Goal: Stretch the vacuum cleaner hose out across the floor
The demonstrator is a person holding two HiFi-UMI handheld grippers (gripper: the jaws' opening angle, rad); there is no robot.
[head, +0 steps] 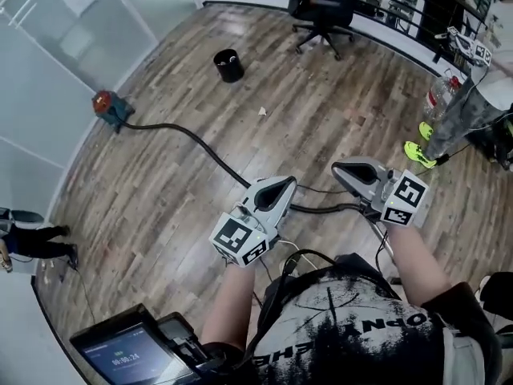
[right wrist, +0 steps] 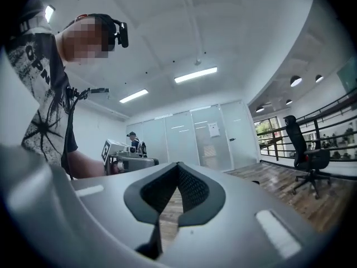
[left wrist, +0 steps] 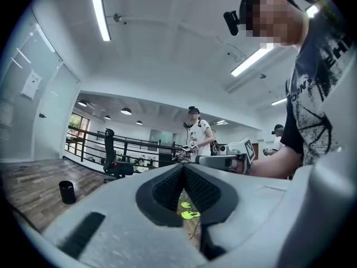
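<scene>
A small red and teal vacuum cleaner (head: 108,107) stands on the wood floor by the glass wall at the left. Its black hose (head: 200,144) runs from it in a long curve to the right and passes below my two grippers. My left gripper (head: 280,188) is raised well above the floor, pointing level, shut and empty; its pads (left wrist: 183,175) meet with nothing between them. The right gripper (head: 348,172) hangs beside it at the same height, also shut (right wrist: 177,172) and empty. Neither one touches the hose.
A black bin (head: 229,65) stands farther back, and a black office chair (head: 321,14) sits by the railing. A paper scrap (head: 261,111) lies mid-floor. A person in yellow-green shoes (head: 418,152) stands at right, another person (head: 36,239) at left. A screen device (head: 128,355) hangs at my waist.
</scene>
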